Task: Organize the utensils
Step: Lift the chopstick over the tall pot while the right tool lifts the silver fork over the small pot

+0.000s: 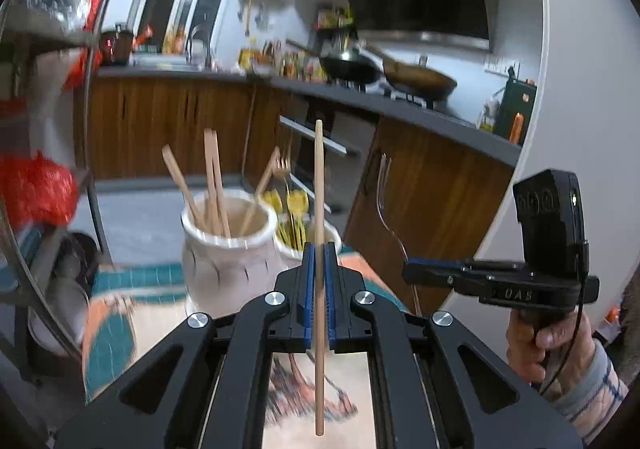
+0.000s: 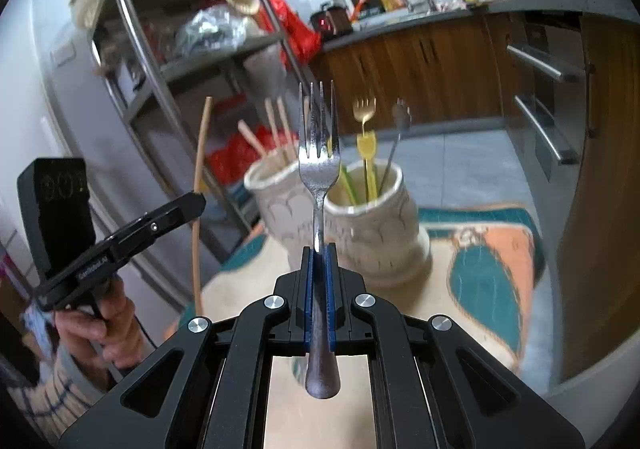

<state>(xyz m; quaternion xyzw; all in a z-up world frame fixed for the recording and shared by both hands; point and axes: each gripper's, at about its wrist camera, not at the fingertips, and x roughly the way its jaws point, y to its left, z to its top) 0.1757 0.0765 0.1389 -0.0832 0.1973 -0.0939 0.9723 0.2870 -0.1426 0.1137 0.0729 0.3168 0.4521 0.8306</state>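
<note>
My left gripper [image 1: 319, 249] is shut on a wooden chopstick [image 1: 319, 185] held upright, just in front of two white ceramic jars. The left jar [image 1: 224, 245] holds several wooden chopsticks; the right jar [image 1: 292, 245] holds yellow-handled forks. My right gripper [image 2: 319, 249] is shut on a silver fork [image 2: 318, 169], tines up, in front of the fork jar [image 2: 376, 221]; the chopstick jar [image 2: 276, 193] stands behind it to the left. Each view shows the other gripper: the right one [image 1: 416, 269] with its fork, the left one [image 2: 196, 201] with its chopstick [image 2: 198, 169].
The jars stand on a round table with a teal and orange patterned cloth [image 2: 492, 265]. A metal shelf rack [image 2: 168, 49] with bags stands to the left. Wooden kitchen cabinets [image 1: 420, 189] and a counter with woks [image 1: 416, 79] lie behind.
</note>
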